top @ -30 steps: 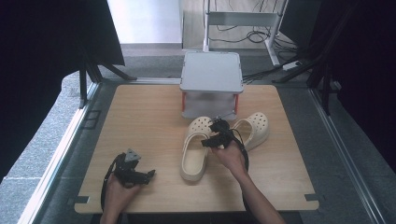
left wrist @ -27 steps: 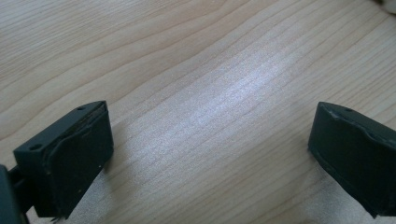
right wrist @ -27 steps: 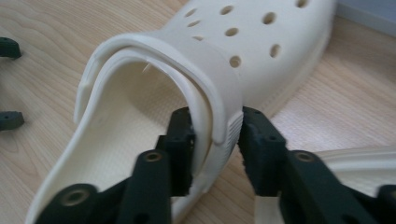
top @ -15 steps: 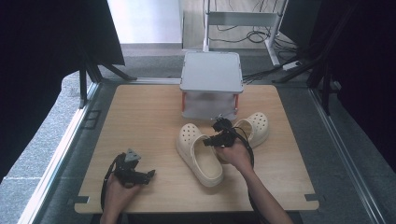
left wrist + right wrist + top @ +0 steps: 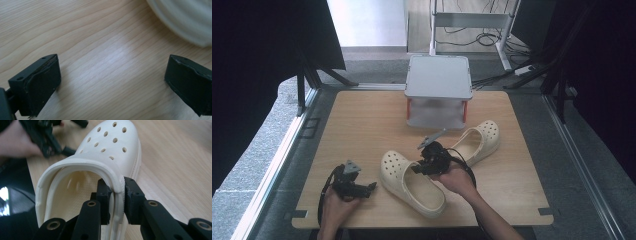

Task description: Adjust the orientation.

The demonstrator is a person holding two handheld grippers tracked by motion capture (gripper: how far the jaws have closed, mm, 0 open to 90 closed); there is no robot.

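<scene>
Two cream clogs lie on the wooden table [image 5: 362, 125]. The near clog [image 5: 412, 184] points its holed toe to the back left, and my right gripper [image 5: 421, 167] is shut on its side wall. In the right gripper view the jaws [image 5: 117, 186] pinch the rim of that clog [image 5: 110, 147] from inside and outside. The second clog [image 5: 479, 142] rests to the right, behind the right hand. My left gripper [image 5: 368, 189] sits at the front left, apart from the shoe. Its jaws [image 5: 112, 75] stand wide open over bare wood, with the clog's edge [image 5: 185, 20] just ahead.
A grey box [image 5: 438, 90] with a flat lid stands at the back middle of the table. Dark curtains hang on both sides. In the right gripper view the left hand [image 5: 17, 142] shows past the clog's toe.
The right gripper has dragged the near clog leftward and toward the front edge, turning its toe to the left. The left gripper has stayed where it was.
</scene>
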